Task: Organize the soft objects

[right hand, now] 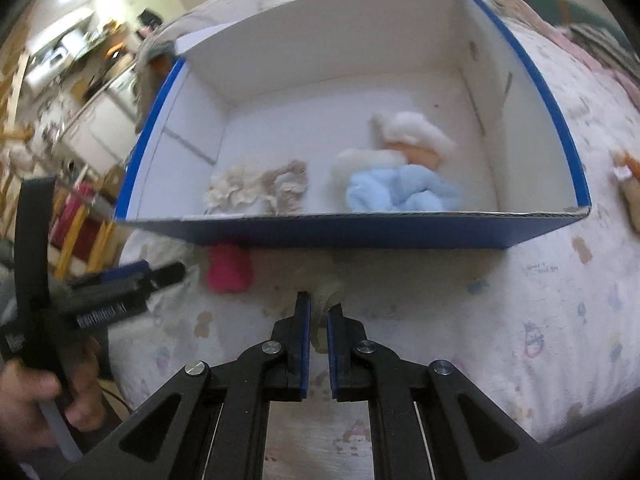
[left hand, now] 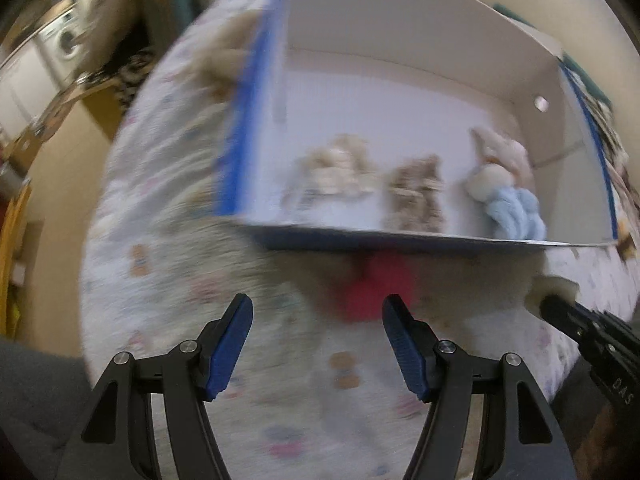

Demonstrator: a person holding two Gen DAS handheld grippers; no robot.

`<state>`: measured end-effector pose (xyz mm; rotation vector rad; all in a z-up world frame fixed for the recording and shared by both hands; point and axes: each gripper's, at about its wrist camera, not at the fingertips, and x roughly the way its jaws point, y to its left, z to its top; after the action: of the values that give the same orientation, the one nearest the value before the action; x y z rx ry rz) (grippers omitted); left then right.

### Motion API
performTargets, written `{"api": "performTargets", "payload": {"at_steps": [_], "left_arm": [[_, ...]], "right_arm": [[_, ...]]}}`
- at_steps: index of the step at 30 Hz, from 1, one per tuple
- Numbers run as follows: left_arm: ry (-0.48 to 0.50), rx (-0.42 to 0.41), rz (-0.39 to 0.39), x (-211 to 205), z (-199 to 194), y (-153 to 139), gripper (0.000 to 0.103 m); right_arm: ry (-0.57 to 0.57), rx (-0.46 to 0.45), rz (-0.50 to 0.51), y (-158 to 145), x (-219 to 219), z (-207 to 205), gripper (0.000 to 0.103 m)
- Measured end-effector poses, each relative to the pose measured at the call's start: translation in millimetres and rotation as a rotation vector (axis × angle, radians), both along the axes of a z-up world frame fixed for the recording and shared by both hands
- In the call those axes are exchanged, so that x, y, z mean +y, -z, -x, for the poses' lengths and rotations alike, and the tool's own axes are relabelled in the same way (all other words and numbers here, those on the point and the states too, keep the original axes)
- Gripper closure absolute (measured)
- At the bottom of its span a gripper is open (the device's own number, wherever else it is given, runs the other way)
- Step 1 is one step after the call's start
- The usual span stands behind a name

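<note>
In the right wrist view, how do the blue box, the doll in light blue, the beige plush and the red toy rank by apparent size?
1. blue box
2. doll in light blue
3. beige plush
4. red toy, partly hidden under the box edge and nearer the camera, so unsure.

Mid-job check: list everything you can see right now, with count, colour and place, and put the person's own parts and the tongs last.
Box: one, blue outside, white inside, on the bed.
Doll: one, cream and light blue, inside box, right part.
Fluffy toys: two, cream and beige-brown, inside box, left of doll.
Red soft item: one, on sheet just outside box front wall.
Bed sheet: one, white, small coloured prints.
Cream soft piece: one, clamped in right tongs.
Hand: one, holding left tongs.
Left tongs: open, empty, near red item.
Right tongs: shut on cream piece.
</note>
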<state>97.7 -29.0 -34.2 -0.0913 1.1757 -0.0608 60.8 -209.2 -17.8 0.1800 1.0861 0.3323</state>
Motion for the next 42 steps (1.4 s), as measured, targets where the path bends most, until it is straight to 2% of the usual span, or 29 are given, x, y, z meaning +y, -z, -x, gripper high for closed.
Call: {"api": "performTargets", "payload": {"at_steps": [8, 12, 14, 15, 16, 17, 22, 26, 31, 37, 42], "left_arm": [[0.095, -0.010, -0.047, -42.1, -23.4, 18.2, 0.039], [0.101, 0.010, -0.082, -44.1, -35.2, 31.7, 0.039], [0.084, 0.034, -0.072, -38.3, -38.8, 37.9, 0.040], [0.075, 0.044, -0.058, -35.0, -39.3, 40.0, 0.046], [0.066, 0.057, -0.024, -29.7, -39.5, 41.7, 0.062], [0.064, 0.069, -0.001, -26.2, -39.8, 42.7, 0.063], [0.036, 0.028, -0.133, -17.3, -32.3, 36.8, 0.064], [-0.020, 0.059, -0.113, 2.9, -24.8, 38.5, 0.064], [-0.039, 0.056, -0.108, 12.4, -14.1, 28.0, 0.064], [-0.056, 0.020, -0.118, 20.8, 11.0, 13.0, 0.064], [-0.064, -0.069, -0.130, 15.4, 25.2, -14.1, 0.064]], "right_arm": [[0.022, 0.002, 0.001, 6.2, -0.1, -5.3, 0.094], [0.012, -0.003, 0.009, 8.1, 2.5, -5.2, 0.094], [0.010, -0.004, 0.011, 9.5, 4.9, -6.8, 0.094], [0.009, -0.004, 0.012, 10.2, 5.8, -7.9, 0.094], [0.007, -0.004, 0.013, 10.6, 6.3, -8.4, 0.094], [0.006, -0.004, 0.014, 11.0, 6.5, -8.7, 0.094], [0.001, -0.003, 0.021, 12.0, 8.0, -9.6, 0.094], [-0.003, -0.007, 0.030, 12.0, 10.4, -10.1, 0.094], [-0.007, -0.013, 0.037, 10.9, 10.8, -9.0, 0.094], [-0.013, -0.031, 0.031, 5.9, 10.9, -4.9, 0.094], [-0.022, -0.066, 0.020, -5.6, 9.6, 1.8, 0.094]]}}
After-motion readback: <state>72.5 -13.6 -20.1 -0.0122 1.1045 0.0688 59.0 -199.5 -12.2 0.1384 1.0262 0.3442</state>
